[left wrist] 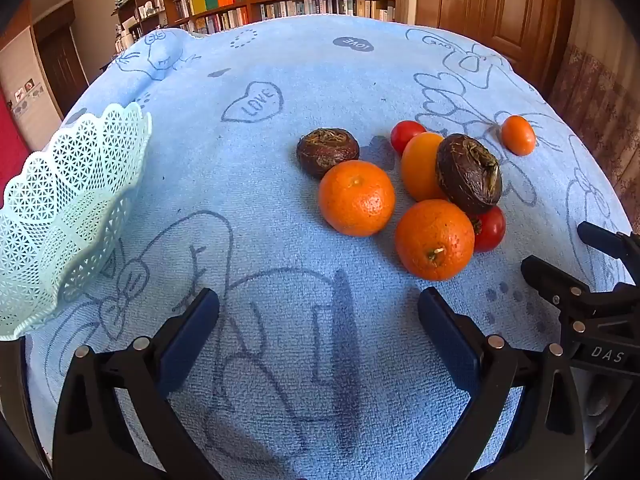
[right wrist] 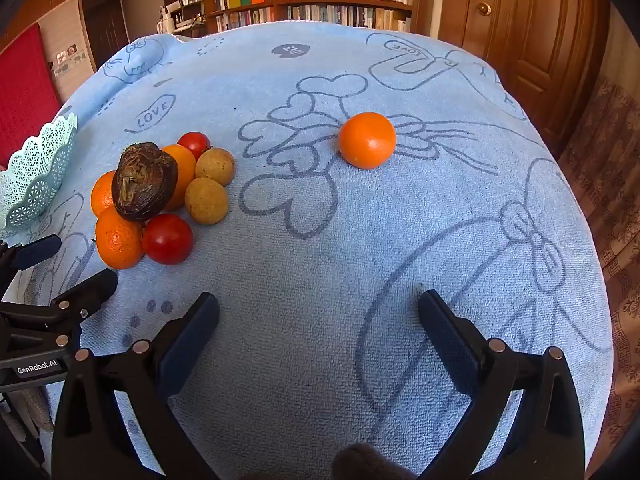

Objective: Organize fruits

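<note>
A heap of fruit lies on the blue towel: two oranges, two dark brown chestnut-like fruits, red tomatoes and a yellow-orange fruit. The right wrist view adds two tan round fruits behind the heap. A lone small orange fruit sits apart, further right. My left gripper is open and empty, short of the heap. My right gripper is open and empty too, over bare towel, with the heap to its front left.
A pale green lattice basket stands at the towel's left edge, with nothing seen inside it. The two grippers sit side by side near the front edge. Bookshelves and a wooden door are beyond the table. The towel drops off on the right.
</note>
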The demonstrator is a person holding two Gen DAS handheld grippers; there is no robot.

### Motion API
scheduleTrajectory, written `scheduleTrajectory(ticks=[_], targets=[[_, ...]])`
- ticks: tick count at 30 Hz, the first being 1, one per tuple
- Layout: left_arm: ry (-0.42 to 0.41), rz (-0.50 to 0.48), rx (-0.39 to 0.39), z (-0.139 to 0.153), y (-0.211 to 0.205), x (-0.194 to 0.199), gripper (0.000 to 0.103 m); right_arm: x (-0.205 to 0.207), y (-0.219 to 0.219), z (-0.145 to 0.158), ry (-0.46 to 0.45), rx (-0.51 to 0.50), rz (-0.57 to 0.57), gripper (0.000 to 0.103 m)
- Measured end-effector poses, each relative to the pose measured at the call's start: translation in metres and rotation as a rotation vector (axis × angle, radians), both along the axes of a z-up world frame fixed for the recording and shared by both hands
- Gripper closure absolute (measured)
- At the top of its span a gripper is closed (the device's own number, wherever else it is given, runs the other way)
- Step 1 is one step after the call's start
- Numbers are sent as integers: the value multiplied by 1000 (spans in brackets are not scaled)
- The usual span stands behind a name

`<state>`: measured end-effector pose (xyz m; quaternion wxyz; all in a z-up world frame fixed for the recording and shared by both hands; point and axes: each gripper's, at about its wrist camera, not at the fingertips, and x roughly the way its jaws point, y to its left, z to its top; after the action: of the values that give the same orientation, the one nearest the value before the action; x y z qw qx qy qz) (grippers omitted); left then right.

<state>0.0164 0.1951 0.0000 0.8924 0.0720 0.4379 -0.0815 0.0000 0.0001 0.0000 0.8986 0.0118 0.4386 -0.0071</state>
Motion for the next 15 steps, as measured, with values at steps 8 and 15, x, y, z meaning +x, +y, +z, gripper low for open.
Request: scheduleTrajectory(ticks=[8,15], targets=[[1,0,-1,-1,0,1,3,0,0,0,1,-1,0,5],[2,3,4,-1,0,0,2,0,0,0,1,-1,0,5]])
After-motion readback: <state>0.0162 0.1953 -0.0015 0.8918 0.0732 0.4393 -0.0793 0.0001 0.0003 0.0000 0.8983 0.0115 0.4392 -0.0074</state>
